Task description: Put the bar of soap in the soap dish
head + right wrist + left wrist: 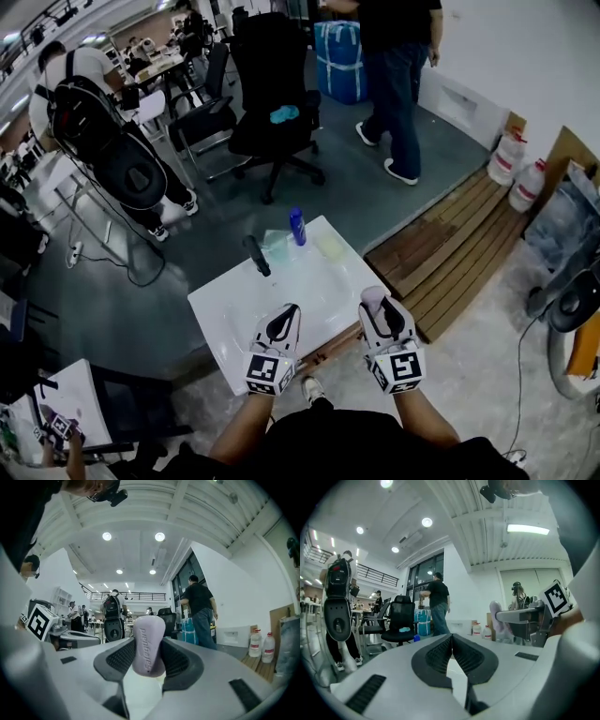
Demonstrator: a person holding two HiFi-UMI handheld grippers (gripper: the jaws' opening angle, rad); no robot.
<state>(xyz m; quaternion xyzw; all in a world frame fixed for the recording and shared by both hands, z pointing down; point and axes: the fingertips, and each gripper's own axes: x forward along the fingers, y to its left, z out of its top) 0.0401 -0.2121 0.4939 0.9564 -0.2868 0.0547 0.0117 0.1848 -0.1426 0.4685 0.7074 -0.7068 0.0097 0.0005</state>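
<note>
A lilac bar of soap [372, 297] stands upright between the pads of my right gripper [378, 307], which is shut on it over the near right edge of the white table [225, 319]. In the right gripper view the soap [148, 654] fills the gap of that gripper [149, 641]. My left gripper [287, 315] hovers over the near edge beside it, shut and holding nothing; its pads meet at the tip [451, 638]. A pale translucent dish [277, 246] lies at the table's far side.
On the far side of the table stand a blue bottle [297, 226], a black handled object [256, 255] and a pale yellow item [330, 246]. A black office chair [272, 103] and two standing people lie beyond. A wooden pallet [459, 244] is on the right.
</note>
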